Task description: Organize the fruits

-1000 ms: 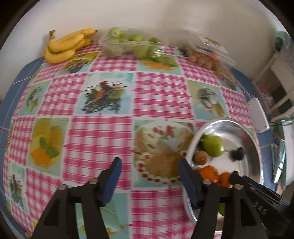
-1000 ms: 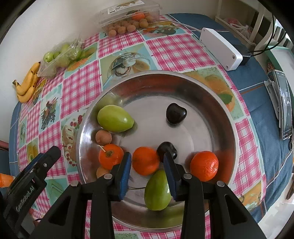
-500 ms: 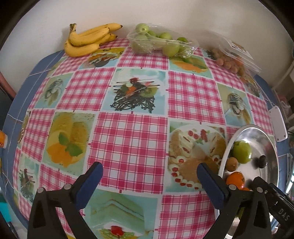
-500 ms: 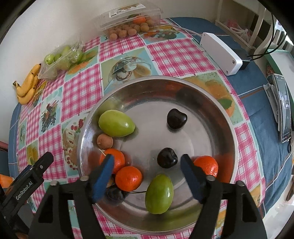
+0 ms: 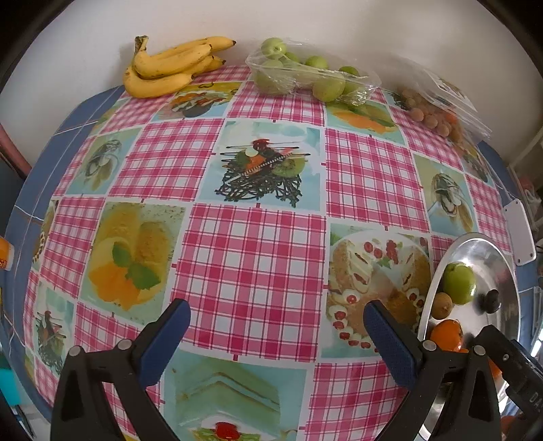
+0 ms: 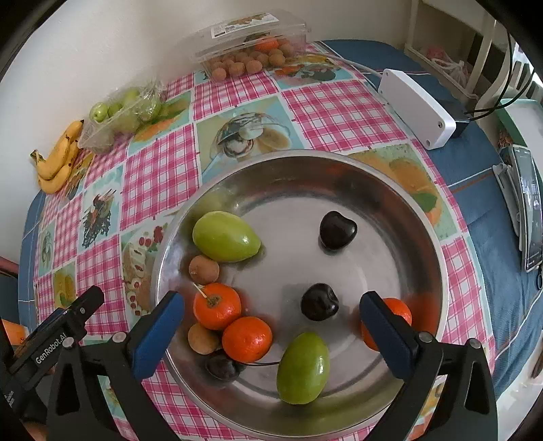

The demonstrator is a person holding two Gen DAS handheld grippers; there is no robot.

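Only right wrist view shows white box (image 6: 416,108) beyond bowl (image 6: 339,163)

Plain off-white wall (image 5: 305,20) at twelve o'clock. Table under pink-checked cloth (image 5: 251,257) with food prints, blue border (image 6: 488,237). White shelving unit (image 6: 451,40) at one o'clock, white box (image 6: 415,108) beside it. Soft, even daylight.

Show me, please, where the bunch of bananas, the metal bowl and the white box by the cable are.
bunch of bananas (image 5: 163,69), left wrist view, middle of the bunch.
metal bowl (image 6: 339,176), right wrist view, bare far inner wall.
white box (image 6: 415,107), right wrist view, its top face.
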